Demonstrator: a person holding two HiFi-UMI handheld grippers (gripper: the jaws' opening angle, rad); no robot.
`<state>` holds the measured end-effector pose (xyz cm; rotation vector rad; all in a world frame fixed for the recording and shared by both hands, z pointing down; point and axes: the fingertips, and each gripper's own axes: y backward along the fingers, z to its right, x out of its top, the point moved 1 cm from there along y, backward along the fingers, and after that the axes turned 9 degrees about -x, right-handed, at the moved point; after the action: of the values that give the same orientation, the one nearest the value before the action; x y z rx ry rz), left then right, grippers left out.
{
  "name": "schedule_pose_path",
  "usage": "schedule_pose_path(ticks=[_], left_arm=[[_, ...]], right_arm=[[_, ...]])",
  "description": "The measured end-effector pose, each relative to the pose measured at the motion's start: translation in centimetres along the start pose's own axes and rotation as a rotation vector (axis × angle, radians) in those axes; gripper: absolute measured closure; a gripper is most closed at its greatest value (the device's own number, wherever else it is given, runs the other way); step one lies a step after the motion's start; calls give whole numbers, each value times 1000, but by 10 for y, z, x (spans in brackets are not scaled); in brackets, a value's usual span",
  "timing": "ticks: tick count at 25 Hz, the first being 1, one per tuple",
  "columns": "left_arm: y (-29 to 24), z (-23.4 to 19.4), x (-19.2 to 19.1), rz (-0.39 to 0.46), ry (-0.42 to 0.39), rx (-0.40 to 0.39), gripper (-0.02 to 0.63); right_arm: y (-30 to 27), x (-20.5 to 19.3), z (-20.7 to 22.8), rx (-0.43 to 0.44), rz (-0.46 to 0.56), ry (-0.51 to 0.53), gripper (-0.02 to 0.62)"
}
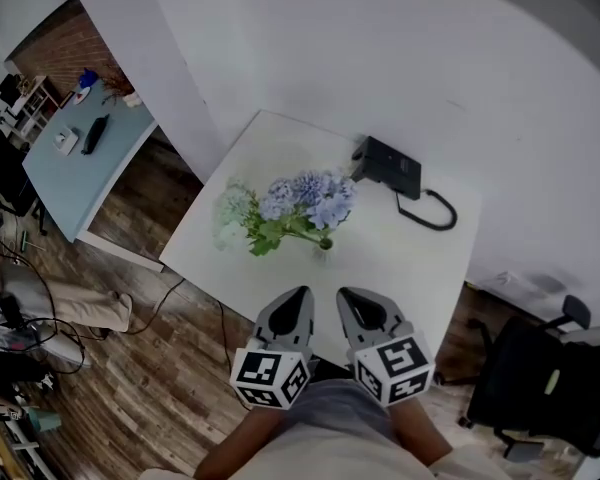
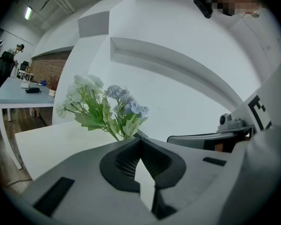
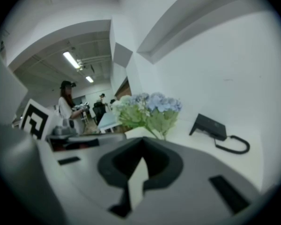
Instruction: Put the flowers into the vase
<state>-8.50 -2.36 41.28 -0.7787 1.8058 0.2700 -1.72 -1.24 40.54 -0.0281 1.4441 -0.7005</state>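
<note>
White table (image 1: 420,258): flowers (image 1: 300,203) sit stems-down in vase (image 1: 325,245), heads leaning left of it. My left claw (image 1: 301,294) and right claw (image 1: 344,295) closed, empty, near side of vase. Looks done; best back straight off, no nudging stems

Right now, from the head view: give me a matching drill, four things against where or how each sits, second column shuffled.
1 flowers
2 black box
3 left gripper
4 light-blue table

a shut, empty, over the white table's near edge
b far left, apart from the white table
c middle of the white table
d far side of the white table

Pairs: 1-c; 2-d; 3-a; 4-b
</note>
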Motion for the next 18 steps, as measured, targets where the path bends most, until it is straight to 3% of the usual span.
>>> schedule_pose_path(ticks=[3,7,18], left_arm=[[1,0,-3,-6,0,2,583],[3,4,-1,-10,-60,9,583],[4,0,-11,-21,-19,4,583]], right_arm=[[1,0,0,-3,4,-3,572],[3,-2,0,-4,2,-2,572],[3,-10,-3,-2,-18,11,572]])
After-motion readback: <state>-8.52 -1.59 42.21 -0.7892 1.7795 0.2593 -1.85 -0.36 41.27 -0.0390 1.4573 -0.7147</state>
